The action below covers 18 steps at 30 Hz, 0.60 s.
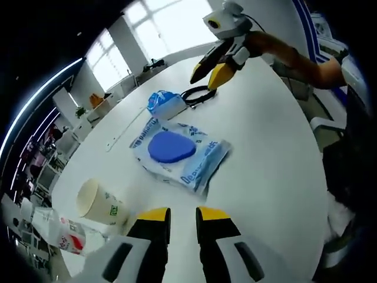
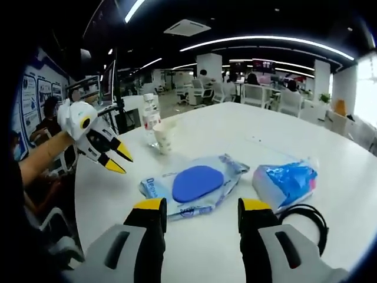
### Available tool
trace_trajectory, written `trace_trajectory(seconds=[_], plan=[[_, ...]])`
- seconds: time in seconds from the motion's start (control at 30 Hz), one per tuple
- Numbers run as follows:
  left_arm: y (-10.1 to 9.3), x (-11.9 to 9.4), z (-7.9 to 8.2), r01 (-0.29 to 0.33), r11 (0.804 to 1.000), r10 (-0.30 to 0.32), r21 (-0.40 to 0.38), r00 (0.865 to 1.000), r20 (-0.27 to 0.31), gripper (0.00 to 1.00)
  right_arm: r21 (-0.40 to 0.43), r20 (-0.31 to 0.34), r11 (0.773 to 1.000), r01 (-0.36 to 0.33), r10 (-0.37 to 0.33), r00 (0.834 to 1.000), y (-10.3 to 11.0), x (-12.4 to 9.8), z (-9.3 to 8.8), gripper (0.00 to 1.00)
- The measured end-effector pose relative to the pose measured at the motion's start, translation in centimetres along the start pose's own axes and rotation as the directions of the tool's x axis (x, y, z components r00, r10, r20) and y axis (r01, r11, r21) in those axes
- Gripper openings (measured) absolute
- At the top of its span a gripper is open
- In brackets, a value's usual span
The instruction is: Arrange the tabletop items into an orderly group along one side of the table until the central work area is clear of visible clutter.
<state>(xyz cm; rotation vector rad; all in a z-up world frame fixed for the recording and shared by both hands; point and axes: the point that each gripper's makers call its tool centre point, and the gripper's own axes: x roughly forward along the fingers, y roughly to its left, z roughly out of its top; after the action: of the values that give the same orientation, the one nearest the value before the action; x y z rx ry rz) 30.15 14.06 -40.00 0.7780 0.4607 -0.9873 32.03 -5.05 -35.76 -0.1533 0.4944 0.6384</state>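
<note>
White surface (image 1: 277, 153) in the left gripper view carries a clear printed bag with a blue oval pad (image 1: 171, 147) at centre, a paper cup (image 1: 97, 202) near the left gripper (image 1: 182, 221), fingers slightly parted, empty. Right gripper view: right gripper (image 2: 203, 215) wide open, empty, just before the bag; blue packet (image 2: 285, 181) touches a black cable (image 2: 306, 218).

The clear plastic packet with a blue oval pad inside (image 1: 178, 154), lying ahead of the left gripper's fingertips, bears blue lettering along its near edge that begins "Dea"; the rest is too small to read. The cream paper cup (image 1: 100, 203) left of those fingertips carries a green mark, and the plastic bottle (image 1: 66, 234) beside it a red one, both illegible.
</note>
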Motion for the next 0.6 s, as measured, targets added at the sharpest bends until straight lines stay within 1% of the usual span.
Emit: trace_trajectory(seconds=[0.13,0.23,0.33,0.37,0.4,0.43,0.5,0.6], plan=[[-0.3,0.3,-0.2,-0.003,1.000,0.003,-0.002,1.000,-0.003,0.16,0.011,-0.006,1.000,0.007,-0.007,1.000,-0.8,1.1,0.3,0.46],[-0.4,0.4,0.2,-0.001,0.999,0.002,-0.041,1.000,0.022,0.16,0.030,-0.011,1.000,-0.006,0.007,1.000,-1.0,2.0,0.4,0.45],[-0.5,0.5,0.3,-0.006,0.999,0.008,-0.048,1.000,0.028,0.16,0.046,-0.016,0.999,-0.014,0.015,1.000,-1.2,2.7,0.5,0.45],[-0.6,0.6,0.3,-0.003,0.999,0.005,-0.050,1.000,0.029,0.16,0.047,-0.018,0.999,-0.015,0.016,1.000,-1.2,2.9,0.4,0.45],[-0.7,0.6,0.4,0.003,0.997,0.000,-0.074,0.999,0.037,0.16,0.049,-0.022,0.999,-0.013,0.015,1.000,-1.2,3.0,0.3,0.45],[-0.7,0.7,0.4,0.003,0.997,0.000,-0.080,0.999,0.036,0.16,0.051,-0.025,0.999,-0.011,0.012,1.000,-1.4,3.2,0.2,0.45],[-0.8,0.7,0.3,0.003,0.998,-0.001,-0.066,0.999,0.032,0.16,0.055,-0.030,0.998,-0.011,0.013,0.999,-1.5,3.4,0.0,0.44],[-0.9,0.7,0.3,0.008,0.997,-0.005,-0.078,0.999,0.033,0.16,0.066,-0.039,0.998,-0.009,0.012,0.999,-1.8,3.7,-0.4,0.44]])
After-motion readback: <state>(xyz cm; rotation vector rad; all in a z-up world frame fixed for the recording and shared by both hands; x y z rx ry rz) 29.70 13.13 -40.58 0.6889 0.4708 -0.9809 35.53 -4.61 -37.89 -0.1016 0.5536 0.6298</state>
